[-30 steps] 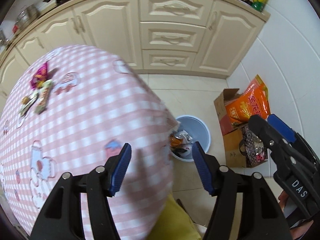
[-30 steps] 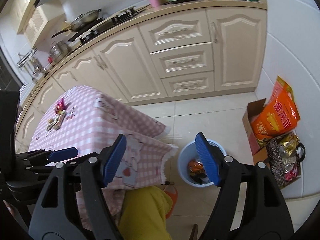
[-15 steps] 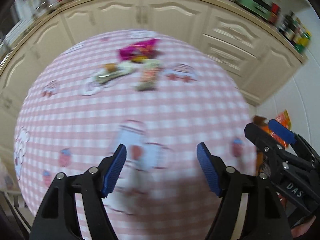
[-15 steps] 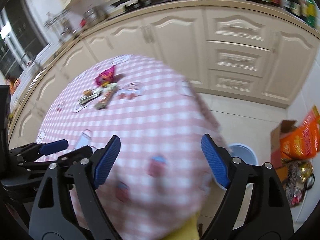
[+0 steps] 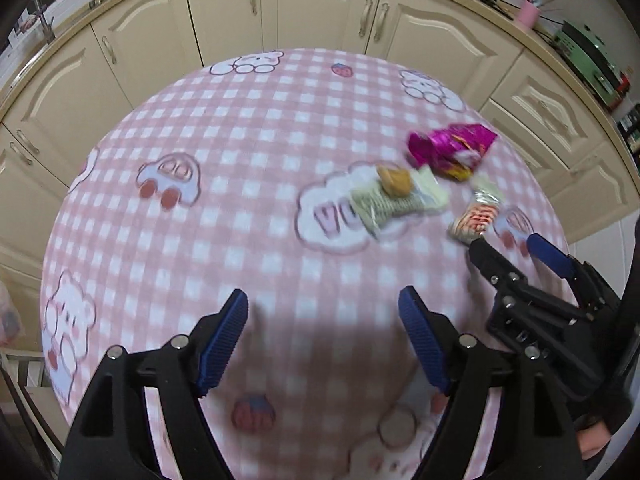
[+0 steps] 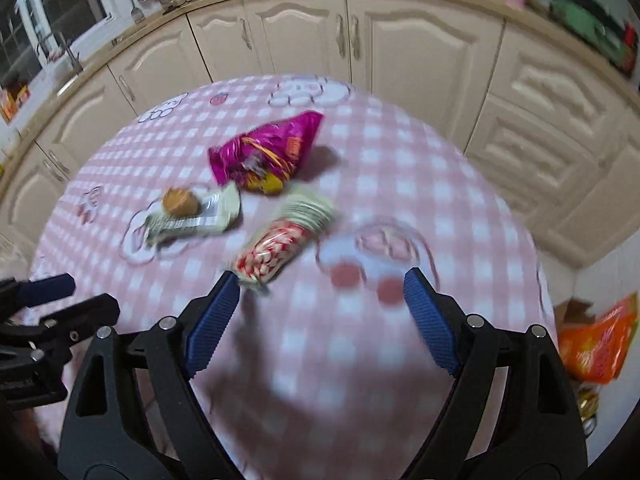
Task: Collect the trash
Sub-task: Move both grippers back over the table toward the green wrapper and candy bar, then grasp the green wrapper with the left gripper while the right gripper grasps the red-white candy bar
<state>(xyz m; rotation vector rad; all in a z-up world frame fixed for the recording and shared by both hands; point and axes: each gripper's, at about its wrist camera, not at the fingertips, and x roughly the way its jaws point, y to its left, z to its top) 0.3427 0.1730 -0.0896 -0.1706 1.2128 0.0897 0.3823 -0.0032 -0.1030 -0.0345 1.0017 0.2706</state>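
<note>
a: where's the trash?

b: on the pink checked tabletop [image 6: 400, 184]. a magenta wrapper [image 6: 268, 152], a pale wrapper [image 6: 200, 220] with a brown lump [image 6: 180, 202] on it, and a red-and-white packet [image 6: 280, 246], close together.

a: and your tools?

b: my right tool [image 6: 320, 316] is spread wide, empty, just short of the packet. my left tool [image 5: 322, 340] gapes wide too, holding nothing.

Motion blur smears most of what I see: the print on the magenta wrapper [image 6: 267, 151] and the red-and-white striped packet [image 6: 276, 250] is unreadable in both views. The bench [image 5: 240, 208] runs out under my grippers' arms at the bottom edge, and the orange bag [image 6: 596, 346] on the floor is cut by the frame's dark rim. I can't tell what the brown lump [image 6: 180, 201] on the pale wrapper [image 6: 192, 220] is.
</note>
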